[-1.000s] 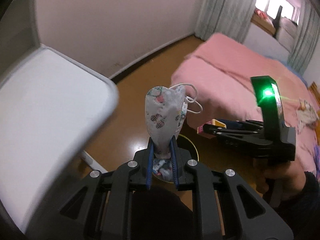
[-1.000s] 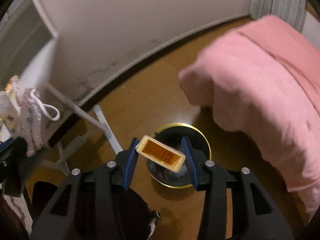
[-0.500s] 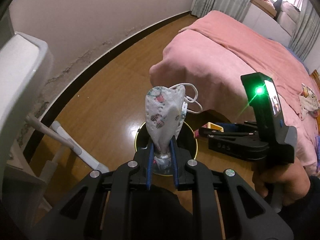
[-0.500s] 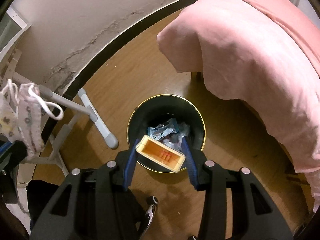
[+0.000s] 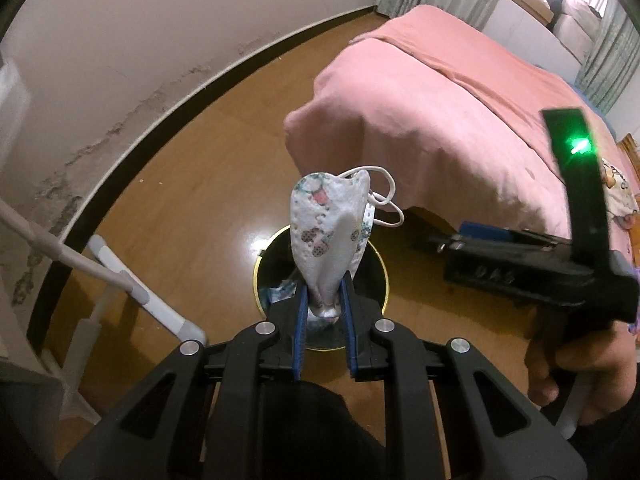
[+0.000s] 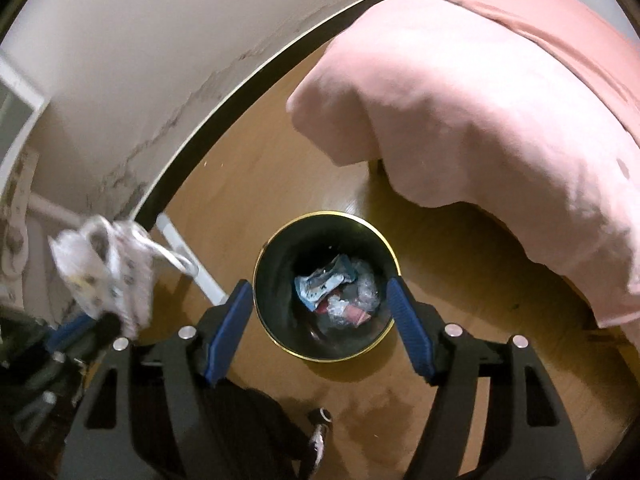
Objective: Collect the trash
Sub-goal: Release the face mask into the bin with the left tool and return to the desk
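Wooden floor (image 6: 248,184) runs beneath one pink-covered bed (image 6: 500,92); one black gold-rimmed bin (image 6: 276,248) holds crumpled wrappers (image 6: 332,288), no writing legible; my left claw (image 5: 323,312) clamps one patterned face mask (image 5: 328,236) above it; my right claw (image 6: 320,320) is opening, nothing between its pads.

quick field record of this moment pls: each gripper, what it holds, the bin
left hand-held gripper: shut on mask, above the bin
right hand-held gripper: jaws opening, nothing between them
bin: black, gold rim, on the wood floor, wrappers inside
bed: pink cover, beside the bin
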A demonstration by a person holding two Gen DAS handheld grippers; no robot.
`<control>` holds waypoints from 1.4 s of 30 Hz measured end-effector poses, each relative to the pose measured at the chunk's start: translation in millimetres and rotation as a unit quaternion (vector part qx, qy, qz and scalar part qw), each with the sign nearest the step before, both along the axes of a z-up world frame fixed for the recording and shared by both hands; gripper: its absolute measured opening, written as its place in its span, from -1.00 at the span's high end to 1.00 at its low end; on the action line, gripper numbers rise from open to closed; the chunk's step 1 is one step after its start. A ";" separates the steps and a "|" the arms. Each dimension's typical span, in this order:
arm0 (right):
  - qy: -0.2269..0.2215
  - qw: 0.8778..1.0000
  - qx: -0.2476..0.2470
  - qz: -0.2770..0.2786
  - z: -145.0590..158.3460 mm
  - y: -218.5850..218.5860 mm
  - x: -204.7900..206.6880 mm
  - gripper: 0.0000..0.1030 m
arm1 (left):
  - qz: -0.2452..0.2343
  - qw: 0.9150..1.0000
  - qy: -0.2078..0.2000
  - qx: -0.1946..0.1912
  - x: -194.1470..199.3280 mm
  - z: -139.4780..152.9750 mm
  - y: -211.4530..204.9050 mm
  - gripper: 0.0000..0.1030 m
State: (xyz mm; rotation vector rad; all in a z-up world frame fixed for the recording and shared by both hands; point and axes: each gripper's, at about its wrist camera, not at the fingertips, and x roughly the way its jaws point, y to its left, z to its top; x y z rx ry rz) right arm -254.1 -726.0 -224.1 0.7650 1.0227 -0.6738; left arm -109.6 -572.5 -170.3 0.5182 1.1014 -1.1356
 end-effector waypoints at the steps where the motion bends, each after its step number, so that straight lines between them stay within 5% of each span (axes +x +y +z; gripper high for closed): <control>1: -0.003 1.000 -0.002 -0.009 2.2 -3.2 -3.4 -0.31 | -0.004 1.000 0.003 0.002 -1.8 -4.5 -5.2 0.71; 8: -0.024 0.998 -0.011 -0.063 13.1 -19.2 -24.9 -0.33 | -0.023 0.999 0.023 0.008 -13.0 -26.2 -31.1 0.64; 11: -0.030 0.997 -0.011 -0.071 14.2 -23.0 -30.3 -0.34 | -0.027 0.999 0.019 0.012 -17.7 -31.4 -39.0 0.00; 12: -0.032 0.997 -0.009 -0.072 14.2 -23.7 -31.4 -0.34 | -0.026 0.999 0.016 0.012 -18.8 -31.8 -40.4 -0.05; 20: -0.036 0.997 -0.007 -0.069 14.4 -23.9 -33.7 -0.34 | -0.026 1.000 0.013 0.008 -19.5 -25.6 -39.4 -0.05; 25: -0.036 0.998 -0.022 -0.044 28.1 -10.8 -26.1 -0.34 | -0.017 1.000 0.000 -0.016 -13.9 9.5 -14.8 -0.16; 30: -0.056 0.997 -0.048 0.011 68.9 24.2 -0.7 -0.51 | -0.003 0.996 -0.057 -0.071 -5.2 82.7 42.4 -0.80; 36: -0.088 0.984 -0.093 0.128 130.4 104.6 62.8 -0.51 | 0.095 0.978 -0.152 -0.105 53.9 155.5 174.1 -0.82; 39: -0.117 0.964 -0.106 0.212 162.9 161.8 112.8 -0.51 | 0.168 0.966 -0.177 -0.089 97.1 166.5 243.7 -0.82; 42: -0.148 0.935 -0.098 0.308 187.5 230.6 170.4 -0.51 | 0.256 0.943 -0.204 -0.061 141.5 170.2 325.0 -0.82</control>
